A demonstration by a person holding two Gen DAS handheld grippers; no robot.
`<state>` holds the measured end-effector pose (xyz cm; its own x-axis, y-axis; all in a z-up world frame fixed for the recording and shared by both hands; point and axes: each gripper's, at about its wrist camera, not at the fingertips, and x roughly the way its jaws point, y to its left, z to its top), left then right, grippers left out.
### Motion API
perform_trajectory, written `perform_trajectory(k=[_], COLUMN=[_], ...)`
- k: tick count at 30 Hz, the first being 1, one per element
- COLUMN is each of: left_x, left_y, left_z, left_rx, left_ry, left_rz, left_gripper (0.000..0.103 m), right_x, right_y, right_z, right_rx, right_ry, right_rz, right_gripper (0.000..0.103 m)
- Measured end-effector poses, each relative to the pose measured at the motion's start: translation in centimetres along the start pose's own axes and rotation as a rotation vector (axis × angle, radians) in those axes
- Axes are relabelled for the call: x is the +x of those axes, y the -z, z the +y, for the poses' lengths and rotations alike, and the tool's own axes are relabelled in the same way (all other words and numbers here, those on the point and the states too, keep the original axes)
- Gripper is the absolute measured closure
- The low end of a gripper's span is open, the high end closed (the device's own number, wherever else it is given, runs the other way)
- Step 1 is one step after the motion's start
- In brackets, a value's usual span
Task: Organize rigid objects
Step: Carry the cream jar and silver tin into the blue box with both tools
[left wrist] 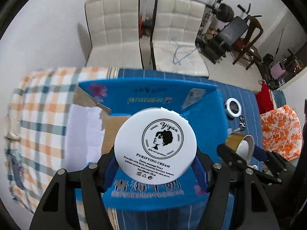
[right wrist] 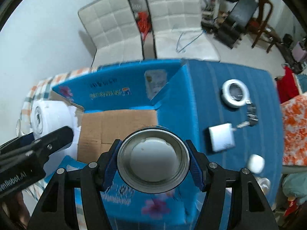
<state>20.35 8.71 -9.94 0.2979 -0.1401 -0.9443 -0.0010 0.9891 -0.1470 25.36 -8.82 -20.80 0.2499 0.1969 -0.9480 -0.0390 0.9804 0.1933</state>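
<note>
My left gripper [left wrist: 155, 169] is shut on a round white cream jar [left wrist: 155, 146] with a black "Yiyan" logo, held over the open blue cardboard box [left wrist: 145, 94]. My right gripper [right wrist: 153, 167] is shut on a round metal tin [right wrist: 153, 159], seen bottom-on, held over the box's [right wrist: 119, 88] near right side. The tin, gold-sided, also shows in the left wrist view [left wrist: 240, 146], just right of the jar. The left gripper's black body [right wrist: 34, 153] and the white jar [right wrist: 48, 117] show at the left of the right wrist view. The box's brown floor [right wrist: 119, 126] looks bare.
The box stands on a blue striped cloth [right wrist: 220, 76]. On it to the right lie a white ring [right wrist: 235, 93], a white square block [right wrist: 222, 140], keys [right wrist: 251, 115] and a small white object [right wrist: 256, 163]. A plaid cloth [left wrist: 38, 115] lies left. Two white chairs [left wrist: 145, 32] stand behind.
</note>
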Motion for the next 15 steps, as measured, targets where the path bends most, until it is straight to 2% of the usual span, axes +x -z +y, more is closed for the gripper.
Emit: perform_trajectory(k=[8,11,15], left_x=[10.1,12.5,14.7], left_y=[-3.0,-3.4,-3.5], left_z=[3.4,3.7,3.9], left_rx=[-0.063,-0.074,-0.09], left_ry=[0.127,0.158,0.19], left_rz=[0.208,0.259,0.307], left_gripper=[0.038,0.038,0.038], right_x=[7.4,9.3,12.2], right_y=[-2.7,-3.2,-3.7], right_z=[1.9,3.0,3.5], right_rx=[-0.101,-0.133,-0.184], right_ry=[0.015,0.006,0.048], right_rz=[0.096,0.145,0.187], right_gripper=[0.036,0.036,0.036])
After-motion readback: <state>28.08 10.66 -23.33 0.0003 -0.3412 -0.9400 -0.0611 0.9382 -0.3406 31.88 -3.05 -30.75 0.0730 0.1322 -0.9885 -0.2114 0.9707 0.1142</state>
